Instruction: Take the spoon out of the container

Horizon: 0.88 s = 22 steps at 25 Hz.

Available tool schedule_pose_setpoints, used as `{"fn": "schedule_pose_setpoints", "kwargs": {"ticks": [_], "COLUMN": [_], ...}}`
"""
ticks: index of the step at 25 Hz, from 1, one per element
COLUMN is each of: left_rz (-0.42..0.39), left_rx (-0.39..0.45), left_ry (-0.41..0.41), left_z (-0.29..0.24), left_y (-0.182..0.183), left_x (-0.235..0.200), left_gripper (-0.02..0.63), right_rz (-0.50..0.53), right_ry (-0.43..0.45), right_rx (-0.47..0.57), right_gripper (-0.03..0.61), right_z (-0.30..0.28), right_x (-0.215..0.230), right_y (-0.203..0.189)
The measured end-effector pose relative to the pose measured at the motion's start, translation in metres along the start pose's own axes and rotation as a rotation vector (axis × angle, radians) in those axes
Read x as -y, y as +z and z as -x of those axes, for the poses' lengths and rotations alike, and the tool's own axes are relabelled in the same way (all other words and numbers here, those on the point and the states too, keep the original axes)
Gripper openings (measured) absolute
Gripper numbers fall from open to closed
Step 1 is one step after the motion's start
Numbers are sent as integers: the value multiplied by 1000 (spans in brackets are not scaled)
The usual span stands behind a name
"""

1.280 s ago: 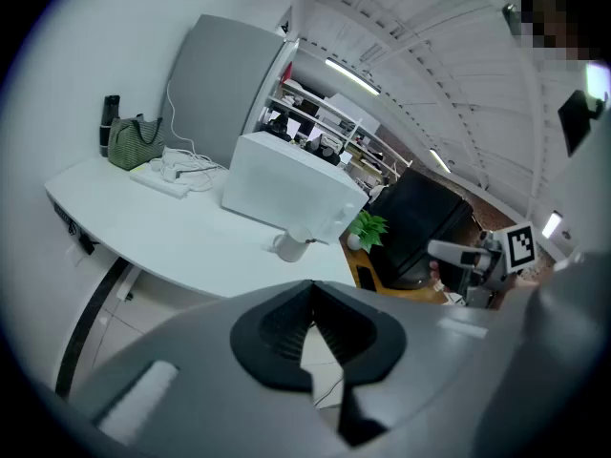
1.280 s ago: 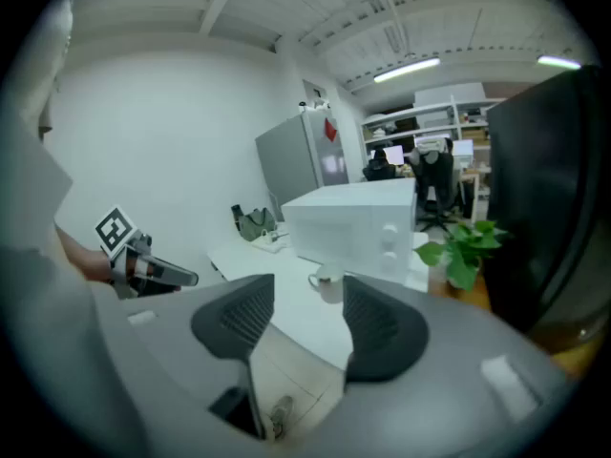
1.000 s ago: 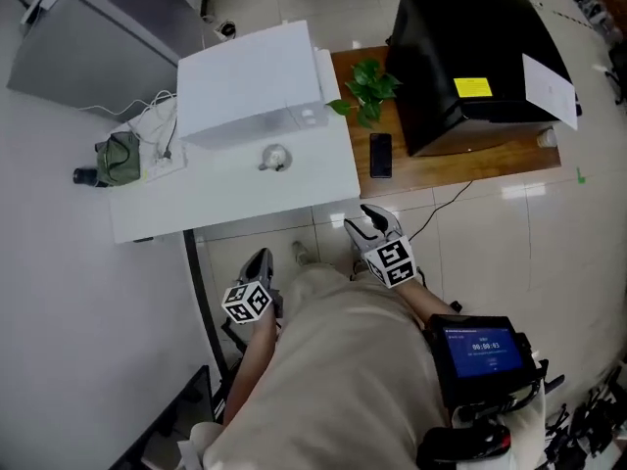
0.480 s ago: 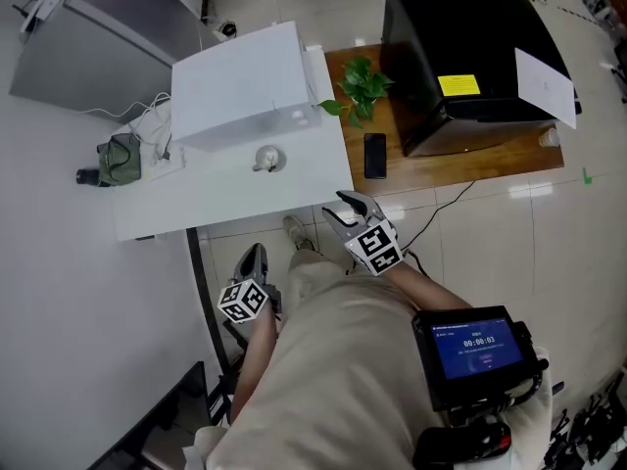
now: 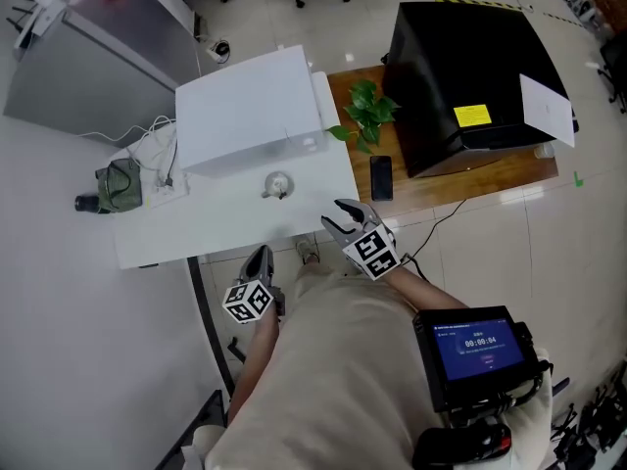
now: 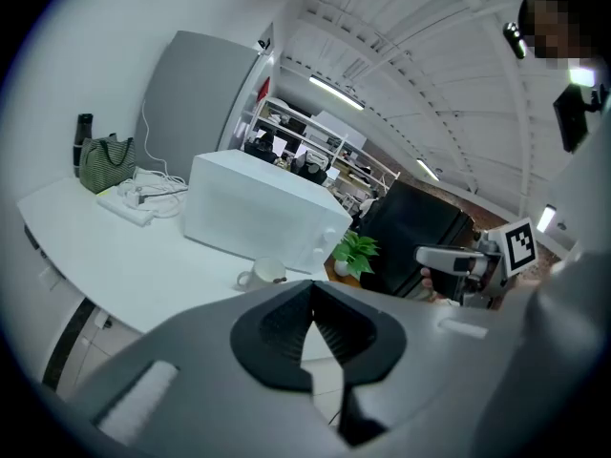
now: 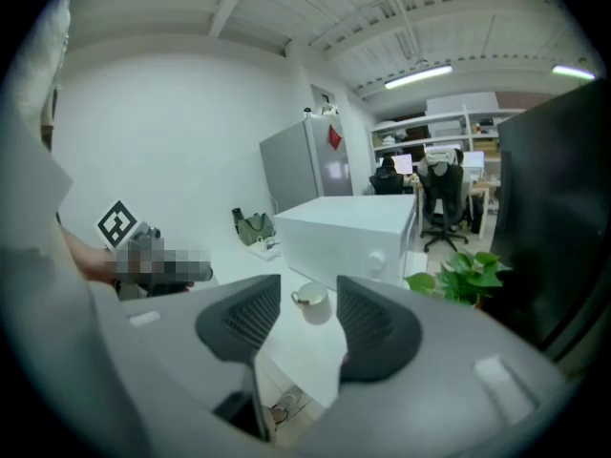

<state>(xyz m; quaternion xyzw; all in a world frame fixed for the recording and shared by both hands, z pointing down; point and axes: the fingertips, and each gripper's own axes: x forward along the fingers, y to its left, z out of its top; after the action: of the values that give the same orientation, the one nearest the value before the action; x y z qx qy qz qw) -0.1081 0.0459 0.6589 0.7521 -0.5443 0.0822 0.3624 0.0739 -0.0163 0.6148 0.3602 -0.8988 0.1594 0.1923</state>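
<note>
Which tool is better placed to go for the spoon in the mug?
Probably right. The right tool is at the table edge nearest the mug, jaws apart and empty though just narrowed; the left tool hangs lower, shut.

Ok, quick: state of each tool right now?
Left grey tool: closed, nothing in it.
Right grey tool: open and empty; its jaws have just closed slightly.

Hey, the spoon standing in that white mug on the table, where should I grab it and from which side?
Grip the short handle end of the spoon that pokes above the rim of the mug; the bowl is hidden inside. Probably come down from above, one jaw either side of the handle, since the mug's wall blocks a sideways approach.
</note>
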Motion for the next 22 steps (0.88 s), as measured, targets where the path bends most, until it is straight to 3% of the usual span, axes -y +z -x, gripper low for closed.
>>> {"fn": "schedule_pose_setpoints", "kwargs": {"ticks": [8, 22], "left_rz": [-67, -132], "left_rx": [-50, -146], "left_ry": [-81, -242], "left_z": [-35, -78], "left_y": [54, 92], "left_x": [-40, -85], "left_gripper": [0, 0], "right_rz": [-34, -62], "right_ry": [-65, -184], "right_rx": [-1, -96], "right_gripper": [186, 186], "right_z": [-49, -111], "right_x": [-1, 2], "right_y": [36, 30]}}
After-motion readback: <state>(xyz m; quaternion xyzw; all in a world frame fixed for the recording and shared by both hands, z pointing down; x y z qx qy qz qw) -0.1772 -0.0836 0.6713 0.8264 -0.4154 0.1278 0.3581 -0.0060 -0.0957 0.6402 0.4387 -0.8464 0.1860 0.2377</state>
